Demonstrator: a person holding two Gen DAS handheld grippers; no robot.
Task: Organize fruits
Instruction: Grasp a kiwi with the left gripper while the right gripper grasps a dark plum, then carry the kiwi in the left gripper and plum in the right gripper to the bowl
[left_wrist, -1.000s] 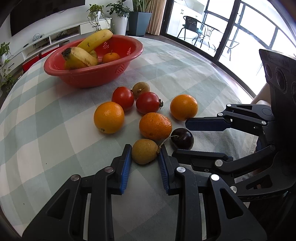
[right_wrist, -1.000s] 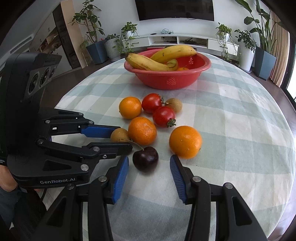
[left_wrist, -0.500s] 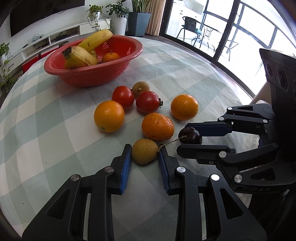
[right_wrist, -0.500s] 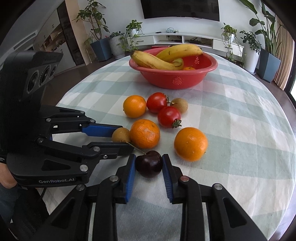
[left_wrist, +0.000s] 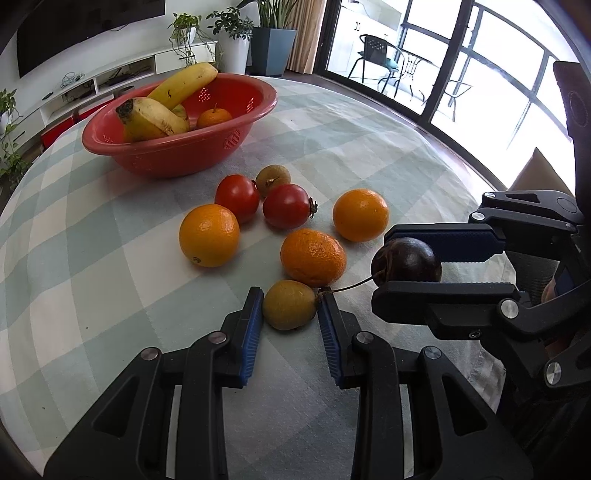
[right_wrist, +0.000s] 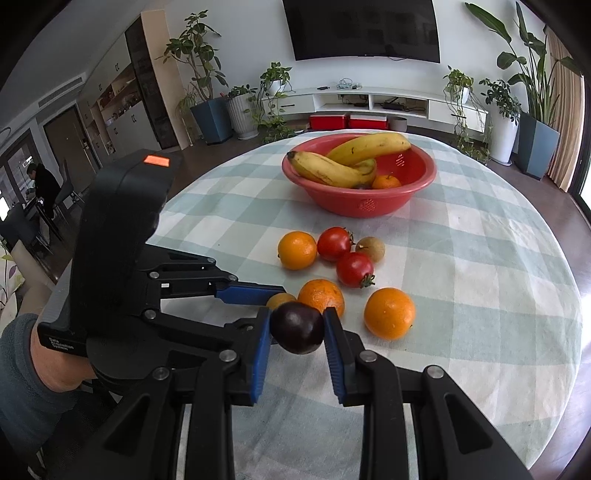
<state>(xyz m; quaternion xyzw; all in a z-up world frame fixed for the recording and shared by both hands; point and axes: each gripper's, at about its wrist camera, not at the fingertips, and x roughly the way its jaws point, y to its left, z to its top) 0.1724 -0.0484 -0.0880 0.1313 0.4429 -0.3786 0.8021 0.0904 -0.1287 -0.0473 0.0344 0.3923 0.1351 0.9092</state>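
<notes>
Clearly, the right gripper (right_wrist: 297, 328) has its blue-padded fingers closed on a dark purple round plum-like fruit (right_wrist: 297, 327), held off the checked pale green and white tablecloth (right_wrist: 480, 258); its thin stem trails toward the left tool in the left wrist view. The left gripper (left_wrist: 290, 306) sits low on the cloth with its fingers narrowly parted around a small brownish-green round fruit (left_wrist: 290, 304), both pads touching or nearly touching its sides. Just beyond lie three oranges, the nearest one (left_wrist: 313, 257) touching that brownish fruit, plus two red tomatoes (left_wrist: 286, 206) and another small brownish fruit (left_wrist: 273, 180). Farther back stands a red plastic perforated basin (left_wrist: 177, 155) holding two yellow bananas (left_wrist: 155, 118) and a small orange citrus (left_wrist: 213, 118).
</notes>
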